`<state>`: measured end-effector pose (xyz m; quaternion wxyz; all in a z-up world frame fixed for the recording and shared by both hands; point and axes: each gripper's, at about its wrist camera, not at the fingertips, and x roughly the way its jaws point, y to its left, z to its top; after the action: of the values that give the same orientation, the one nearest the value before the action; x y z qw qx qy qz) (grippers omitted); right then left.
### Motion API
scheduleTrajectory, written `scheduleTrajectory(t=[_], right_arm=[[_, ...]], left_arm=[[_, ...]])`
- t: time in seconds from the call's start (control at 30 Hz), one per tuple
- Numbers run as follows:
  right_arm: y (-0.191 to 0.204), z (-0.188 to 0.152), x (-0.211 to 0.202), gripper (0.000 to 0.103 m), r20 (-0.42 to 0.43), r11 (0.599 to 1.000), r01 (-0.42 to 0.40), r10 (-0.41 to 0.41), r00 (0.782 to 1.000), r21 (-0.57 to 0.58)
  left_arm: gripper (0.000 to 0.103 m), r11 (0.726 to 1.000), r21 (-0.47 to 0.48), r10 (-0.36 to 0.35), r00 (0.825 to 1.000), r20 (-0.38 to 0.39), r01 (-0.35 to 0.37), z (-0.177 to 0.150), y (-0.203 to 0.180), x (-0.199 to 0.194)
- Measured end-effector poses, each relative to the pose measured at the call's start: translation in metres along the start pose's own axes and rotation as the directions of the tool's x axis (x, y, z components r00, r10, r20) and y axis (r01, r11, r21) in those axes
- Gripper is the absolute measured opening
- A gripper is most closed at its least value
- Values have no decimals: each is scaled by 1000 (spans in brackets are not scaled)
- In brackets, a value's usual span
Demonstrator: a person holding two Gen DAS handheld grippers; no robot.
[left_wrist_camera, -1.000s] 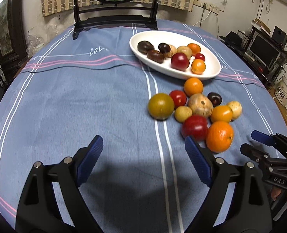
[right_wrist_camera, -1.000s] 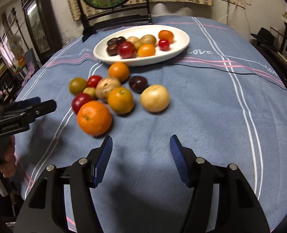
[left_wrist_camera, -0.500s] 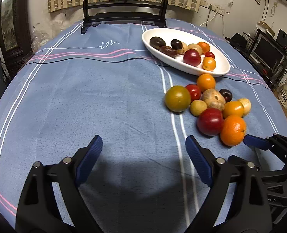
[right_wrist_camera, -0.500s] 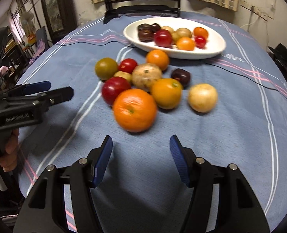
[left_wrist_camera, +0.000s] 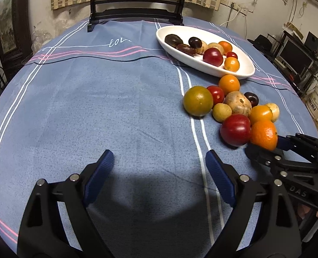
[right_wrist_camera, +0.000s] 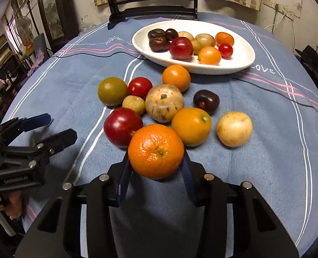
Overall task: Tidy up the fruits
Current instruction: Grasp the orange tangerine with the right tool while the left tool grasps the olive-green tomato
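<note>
- Orange [right_wrist_camera: 156, 151] is sitting between my right gripper's [right_wrist_camera: 156, 173] jaws — both pads are pressing its sides — at the near edge of the fruit cluster on the bench [right_wrist_camera: 266, 172], touching the red apple [right_wrist_camera: 123, 126].
- My left gripper [left_wrist_camera: 158, 172] is hovering with jaws spread wide, gripping nothing.
- White dish [right_wrist_camera: 242, 61] is holding more fruit farther back.

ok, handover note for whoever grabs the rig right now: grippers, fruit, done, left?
Right gripper: jaws around the big orange at the near edge of the pile; whether they clamp it is unclear.
Left gripper: open, empty, above bare cloth.
White dish: nine fruits already in.
Left: ten loose fruits on the tablecloth just in front of the dish, the orange included.
Next, probably: lift the orange into the dish.
</note>
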<state>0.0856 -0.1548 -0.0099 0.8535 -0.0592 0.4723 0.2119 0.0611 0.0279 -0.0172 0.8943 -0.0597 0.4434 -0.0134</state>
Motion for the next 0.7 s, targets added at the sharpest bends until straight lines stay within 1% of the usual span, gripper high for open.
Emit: scheduleTrajectory(t=[0.17, 0.2, 0.27, 0.4, 0.47, 0.57, 0.67, 0.7], right_arm=[[-18, -12, -20, 44, 32, 1000, -11, 10, 999, 23], [-24, -15, -25, 44, 37, 999, -12, 11, 999, 34], [-30, -19, -30, 44, 45, 999, -22, 20, 999, 49], [-37, -24, -39, 44, 55, 997, -41, 37, 998, 61], [-39, -25, -40, 44, 60, 997, -48, 44, 997, 61], [-40, -25, -40, 44, 63, 996, -57, 53, 997, 62], [-42, -25, -40, 44, 64, 996, -62, 58, 996, 64], [-43, -25, -40, 44, 64, 996, -63, 59, 996, 65]], left_arm=[[89, 999, 37, 12, 1000, 4, -12, 8, -8, 2], [89, 999, 48, 14, 1000, -2, -13, 11, -11, 4], [89, 997, 65, 41, 999, -29, -39, 16, -14, 13], [87, 993, 102, 64, 997, -40, -60, 25, -21, 25], [82, 990, 118, 82, 995, -49, -76, 30, -25, 31], [78, 983, 159, 108, 992, -60, -97, 36, -35, 40], [70, 979, 181, 103, 993, -57, -91, 42, -41, 43], [69, 980, 183, 96, 994, -59, -84, 45, -42, 44]])
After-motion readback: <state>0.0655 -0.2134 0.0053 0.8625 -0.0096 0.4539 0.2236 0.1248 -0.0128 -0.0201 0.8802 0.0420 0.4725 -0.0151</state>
